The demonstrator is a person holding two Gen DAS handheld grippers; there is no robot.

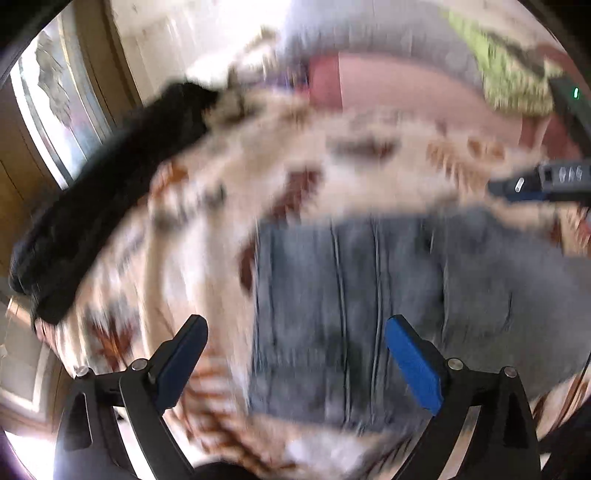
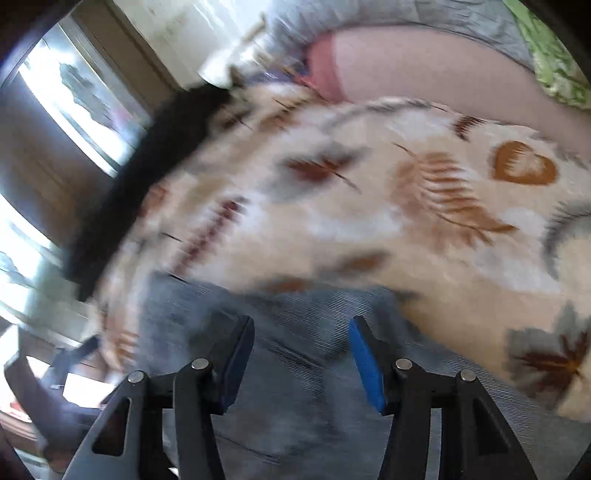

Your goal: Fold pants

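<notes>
Denim, grey-blue and faded, lies on a cream bedspread [image 1: 369, 177] printed with rust and grey leaves; both views are smeared by motion blur, so fine detail is lost. The bedspread covers a bed, and beyond its far edge a wood-framed window [image 1: 55, 110] lets in bright daylight beside a pale wall. Along the bed's left edge lies a long black garment [image 1: 96, 206], stretched from near the far-left corner toward the near side. At the far edge sit a pink cushion or bolster [image 2: 424, 66], grey cloth [image 1: 369, 29] behind it, and something green and patterned [image 1: 506, 70] toward the far-right corner.

The jeans [image 1: 351, 314] rest near the bed's near edge, apart from the black garment. In the left wrist view their seams run straight away from the camera, so the long axis points from the near edge toward the far edge, with one straight cut end lying farthest in. Which end that is, the blur hides.

The left tongs [image 1: 295, 362] stand spread wide over the denim, nothing between the blue pads [image 1: 413, 369]. The right tongs [image 2: 302, 365] are likewise parted and empty, hovering low above the jeans [image 2: 295, 406]; whether the pads touch the cloth I cannot tell. In the left view the right tongs [image 1: 532, 184] show at the right side, above the bedspread just past the jeans.
</notes>
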